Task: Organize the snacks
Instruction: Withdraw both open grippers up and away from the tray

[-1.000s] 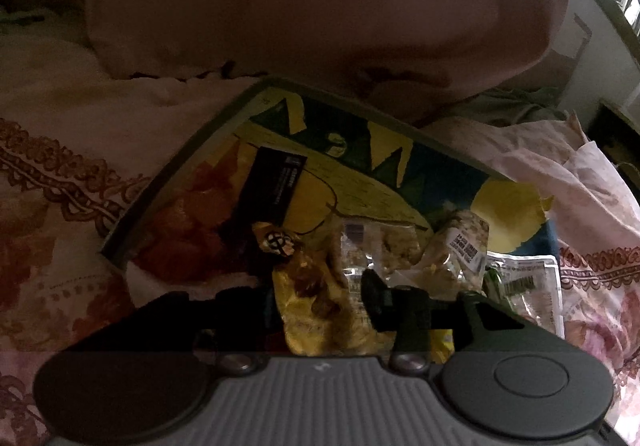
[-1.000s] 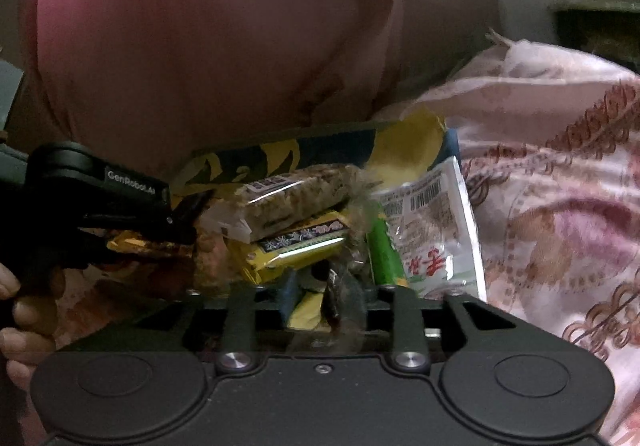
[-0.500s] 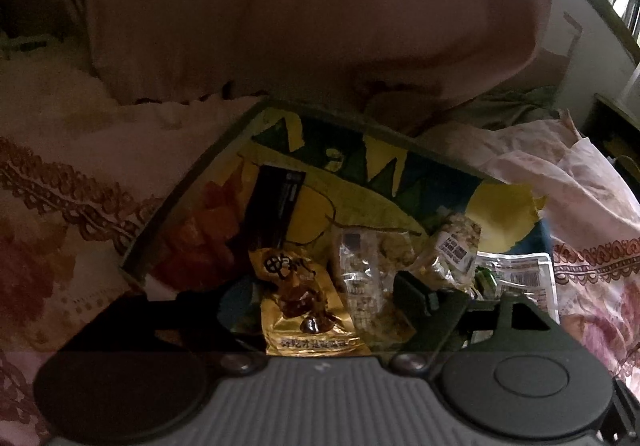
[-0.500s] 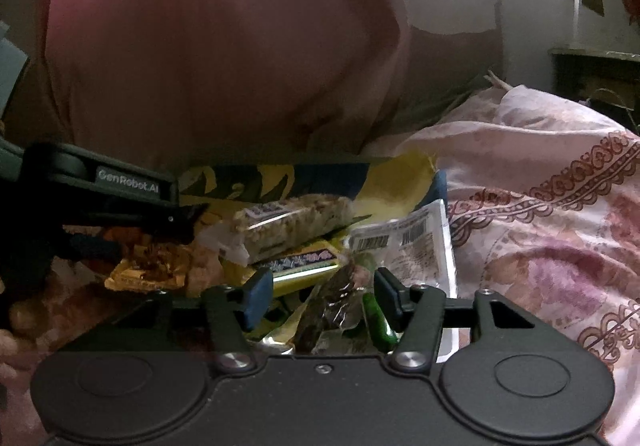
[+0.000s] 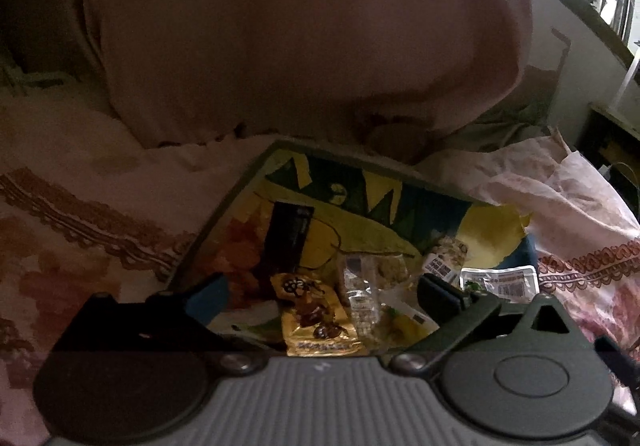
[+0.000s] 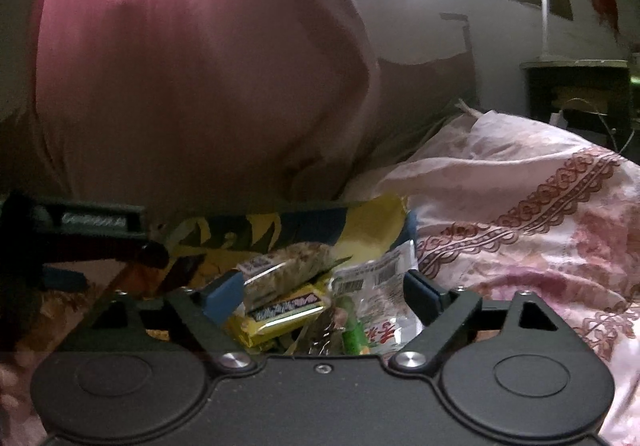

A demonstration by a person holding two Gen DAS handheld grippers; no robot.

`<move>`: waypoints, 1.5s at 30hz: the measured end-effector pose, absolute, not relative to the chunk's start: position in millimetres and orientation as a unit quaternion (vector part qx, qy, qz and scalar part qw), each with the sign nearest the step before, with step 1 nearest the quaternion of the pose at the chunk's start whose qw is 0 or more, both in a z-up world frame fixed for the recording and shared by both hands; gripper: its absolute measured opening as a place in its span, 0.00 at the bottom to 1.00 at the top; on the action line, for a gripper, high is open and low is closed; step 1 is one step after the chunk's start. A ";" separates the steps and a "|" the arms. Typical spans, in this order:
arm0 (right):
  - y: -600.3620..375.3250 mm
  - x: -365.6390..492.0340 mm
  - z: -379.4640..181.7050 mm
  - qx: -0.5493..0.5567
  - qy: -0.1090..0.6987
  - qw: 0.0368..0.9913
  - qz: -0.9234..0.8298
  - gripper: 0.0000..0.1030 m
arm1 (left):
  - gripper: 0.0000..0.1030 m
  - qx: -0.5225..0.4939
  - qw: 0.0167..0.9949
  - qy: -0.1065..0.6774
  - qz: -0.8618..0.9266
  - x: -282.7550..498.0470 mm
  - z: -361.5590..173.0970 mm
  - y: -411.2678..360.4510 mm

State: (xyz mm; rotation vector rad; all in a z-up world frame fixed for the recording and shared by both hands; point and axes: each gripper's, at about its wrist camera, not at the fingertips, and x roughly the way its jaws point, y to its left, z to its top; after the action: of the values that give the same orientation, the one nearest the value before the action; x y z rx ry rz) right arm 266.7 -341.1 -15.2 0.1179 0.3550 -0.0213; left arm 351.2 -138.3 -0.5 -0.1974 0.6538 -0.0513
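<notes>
Both my left gripper [image 5: 320,292] and right gripper [image 6: 320,292] are opening, fingers gripping nothing. The snack packets [image 6: 288,306] look light, crinkly and slippery; I'd pinch a sealed edge.

Tray [image 5: 248,202] lies on bedspread [image 5: 80,174], pillow [image 5: 300,26] behind it. Snack packets [image 5: 320,322] piled at tray's near right corner; one flat packet [image 5: 500,280] at the right edge. Dark packet [image 5: 290,236] lies alone mid-tray, left of pile.
</notes>
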 end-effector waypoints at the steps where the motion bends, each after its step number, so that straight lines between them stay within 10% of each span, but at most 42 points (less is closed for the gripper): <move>1: -341.5 262.8 -12.0 0.061 0.173 0.983 -0.010 0.93 | 0.99 -0.094 0.943 0.319 -0.024 346.3 1.6 -137.5; 45: -311.1 100.3 17.6 0.091 0.152 0.984 -0.007 0.99 | 1.00 -0.017 0.977 0.213 -0.031 148.3 24.1 -80.8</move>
State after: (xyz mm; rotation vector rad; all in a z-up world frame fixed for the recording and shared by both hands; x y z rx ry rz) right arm 100.3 -311.1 17.6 0.1821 0.3052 -0.0143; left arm 148.3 -80.8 24.1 -0.0336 0.4284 -0.0621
